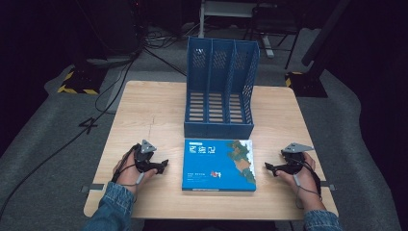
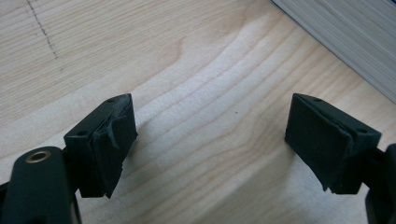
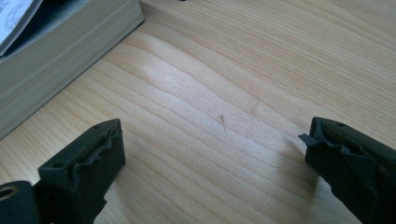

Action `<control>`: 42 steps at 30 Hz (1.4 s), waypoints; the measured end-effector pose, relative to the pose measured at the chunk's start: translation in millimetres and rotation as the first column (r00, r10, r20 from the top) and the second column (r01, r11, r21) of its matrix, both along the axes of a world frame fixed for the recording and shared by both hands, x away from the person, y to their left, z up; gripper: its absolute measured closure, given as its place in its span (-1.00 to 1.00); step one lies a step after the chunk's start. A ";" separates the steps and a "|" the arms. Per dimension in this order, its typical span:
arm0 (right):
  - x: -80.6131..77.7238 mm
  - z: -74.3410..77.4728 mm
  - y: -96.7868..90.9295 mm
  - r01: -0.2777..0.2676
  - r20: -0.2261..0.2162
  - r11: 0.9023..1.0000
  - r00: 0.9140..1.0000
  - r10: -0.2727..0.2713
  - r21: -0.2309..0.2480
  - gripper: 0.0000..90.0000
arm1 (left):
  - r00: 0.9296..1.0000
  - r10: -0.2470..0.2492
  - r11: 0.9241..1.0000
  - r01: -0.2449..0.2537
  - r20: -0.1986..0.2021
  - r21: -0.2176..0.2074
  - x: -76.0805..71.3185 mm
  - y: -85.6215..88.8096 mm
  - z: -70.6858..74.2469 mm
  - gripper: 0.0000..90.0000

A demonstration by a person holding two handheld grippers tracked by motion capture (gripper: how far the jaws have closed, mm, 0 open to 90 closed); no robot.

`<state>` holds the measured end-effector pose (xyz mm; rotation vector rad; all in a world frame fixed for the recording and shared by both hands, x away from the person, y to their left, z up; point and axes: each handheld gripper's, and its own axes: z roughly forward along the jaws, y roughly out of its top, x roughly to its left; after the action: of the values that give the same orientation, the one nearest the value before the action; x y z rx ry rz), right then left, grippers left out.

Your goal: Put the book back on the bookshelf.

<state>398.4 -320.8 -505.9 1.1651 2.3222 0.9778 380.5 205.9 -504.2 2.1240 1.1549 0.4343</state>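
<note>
A dark room with cables on a grey floor is surrounding a pale wooden table [image 1: 144, 110], and a blue file rack [image 1: 220, 89] with three slots is standing upright at the far middle of it, its open side facing the person. Just in front of the rack, near it but apart, a blue book [image 1: 219, 165] is lying flat, cover up, with its long axis running from the person toward the rack. The left gripper [image 1: 162, 165] is resting on the table just beside the book's left edge, pointing toward it, while the right gripper [image 1: 269, 167] is sitting off the book's right edge, also pointing inward; the left one is looking slightly nearer. Both are standing released, jaws spread with nothing but bare wood between them. In the left gripper view the book's page edges [image 2: 348, 39] are showing ahead and to the upper right of the left gripper [image 2: 210, 140]; in the right gripper view the page block [image 3: 60, 60] is lying ahead to the upper left of the right gripper [image 3: 215, 163]. The book is likely waiting to be lifted by its two long sides and stood in a slot, so each gripper is needing to close inward across the table first.
</note>
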 end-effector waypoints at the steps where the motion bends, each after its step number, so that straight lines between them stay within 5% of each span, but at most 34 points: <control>1: 0.0 0.0 0.0 0.000 0.000 1.000 1.000 0.000 0.000 -0.89 | 1.000 0.006 1.000 -0.006 -0.005 0.002 0.9 0.3 1.3 -0.55; 6: 0.0 0.0 0.0 0.000 0.000 1.000 1.000 0.000 0.001 -0.89 | 0.999 0.020 1.000 -0.020 -0.028 0.005 2.5 0.7 8.3 -0.33; 15: -1.0 0.0 0.9 0.013 -0.001 1.000 1.000 -0.013 0.003 -0.88 | 0.999 -0.013 0.994 0.018 0.052 -0.112 -0.7 -10.6 39.1 -0.28; 21: -1.7 0.0 1.5 0.022 0.000 1.000 1.000 -0.022 0.002 -0.88 | 0.996 -0.065 0.985 0.074 0.061 -0.157 -3.2 -25.7 47.7 -0.26; 31: -4.4 0.2 2.8 0.036 0.003 0.999 0.999 -0.036 0.005 -0.83 | 0.987 -0.161 0.965 0.161 0.017 -0.207 -6.2 -54.1 45.7 -0.25; 39: -5.9 0.3 3.5 0.038 0.006 0.999 0.999 -0.038 0.008 -0.81 | 0.988 -0.142 0.975 0.129 -0.062 -0.180 -2.1 -65.6 34.0 -0.26; 42: -7.0 0.4 5.0 0.037 0.005 0.999 0.999 -0.037 0.011 -0.78 | 0.984 -0.155 0.973 0.136 -0.092 -0.185 -0.9 -70.4 27.3 -0.26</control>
<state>391.4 -315.8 -505.5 1.2033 2.2857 0.9809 379.5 135.4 -476.9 2.0774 1.0454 0.1461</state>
